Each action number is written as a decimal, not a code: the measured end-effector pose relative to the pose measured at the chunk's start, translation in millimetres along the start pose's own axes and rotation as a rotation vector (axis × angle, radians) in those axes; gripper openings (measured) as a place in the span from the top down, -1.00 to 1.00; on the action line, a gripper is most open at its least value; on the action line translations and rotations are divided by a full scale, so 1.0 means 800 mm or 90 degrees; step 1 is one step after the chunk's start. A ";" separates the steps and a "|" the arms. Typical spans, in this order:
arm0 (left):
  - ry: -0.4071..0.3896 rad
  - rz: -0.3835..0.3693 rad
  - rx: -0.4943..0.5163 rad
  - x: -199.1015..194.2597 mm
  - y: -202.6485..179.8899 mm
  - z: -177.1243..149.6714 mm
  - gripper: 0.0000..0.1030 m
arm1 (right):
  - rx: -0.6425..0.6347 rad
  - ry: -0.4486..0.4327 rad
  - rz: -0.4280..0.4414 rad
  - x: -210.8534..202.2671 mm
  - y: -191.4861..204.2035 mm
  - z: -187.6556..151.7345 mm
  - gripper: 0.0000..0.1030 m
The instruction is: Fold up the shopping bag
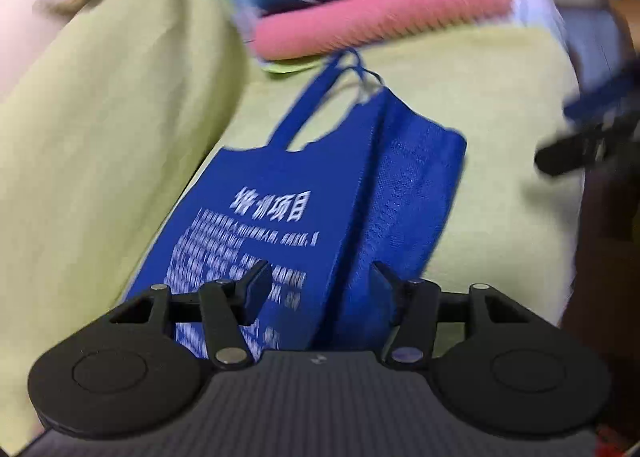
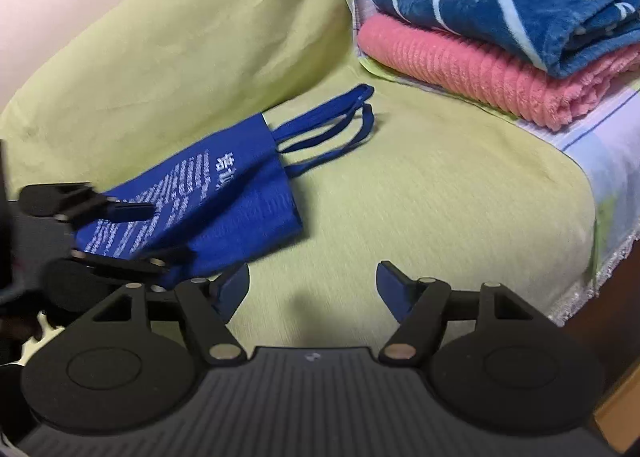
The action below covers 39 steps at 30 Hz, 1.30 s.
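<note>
Yellow-green cloth [image 2: 420,185] covers the bed or sofa on which a blue shopping bag [image 2: 224,197] lies flat. Its upper face carries white printed characters, a side panel is turned out along one edge, and its two handles [image 2: 340,125] trail loose toward the folded towels. A pink towel [image 2: 480,73] sits beneath a blue patterned one [image 2: 520,5] at the far side. The left tongs [image 1: 322,289] are spread wide over the bag's lower end, gripping nothing. The right tongs [image 2: 312,289] are spread too, above bare cloth just beside the bag.
</note>
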<state>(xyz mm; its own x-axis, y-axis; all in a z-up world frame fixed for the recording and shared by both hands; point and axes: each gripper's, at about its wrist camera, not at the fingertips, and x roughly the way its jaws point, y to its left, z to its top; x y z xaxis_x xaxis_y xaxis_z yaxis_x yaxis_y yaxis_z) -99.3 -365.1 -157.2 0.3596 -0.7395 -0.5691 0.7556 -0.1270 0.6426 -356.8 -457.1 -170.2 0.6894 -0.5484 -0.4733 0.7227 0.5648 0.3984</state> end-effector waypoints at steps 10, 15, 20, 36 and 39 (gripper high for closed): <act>-0.095 0.010 -0.009 -0.028 0.036 -0.001 0.98 | -0.075 -0.085 0.115 0.031 0.052 0.020 0.82; -0.107 0.053 0.048 -0.032 0.030 0.000 0.97 | -0.071 -0.101 0.119 0.067 0.059 0.034 0.82; -0.118 0.052 0.097 -0.029 0.011 -0.002 0.96 | -0.049 -0.056 0.097 0.102 0.051 0.038 0.82; -0.097 0.047 0.278 0.005 -0.074 -0.048 0.96 | 0.143 0.003 0.177 0.075 -0.032 0.021 0.26; -0.100 0.051 0.281 0.005 -0.075 -0.052 0.96 | 0.225 -0.008 0.217 0.076 -0.043 0.029 0.25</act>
<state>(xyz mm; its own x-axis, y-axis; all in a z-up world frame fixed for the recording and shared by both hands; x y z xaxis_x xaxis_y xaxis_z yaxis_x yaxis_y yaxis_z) -120.5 -333.1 -219.4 0.2946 -0.8448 -0.4466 0.4122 -0.3093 0.8570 -338.2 -524.2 -194.1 0.8888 -0.3773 -0.2600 0.4259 0.4710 0.7725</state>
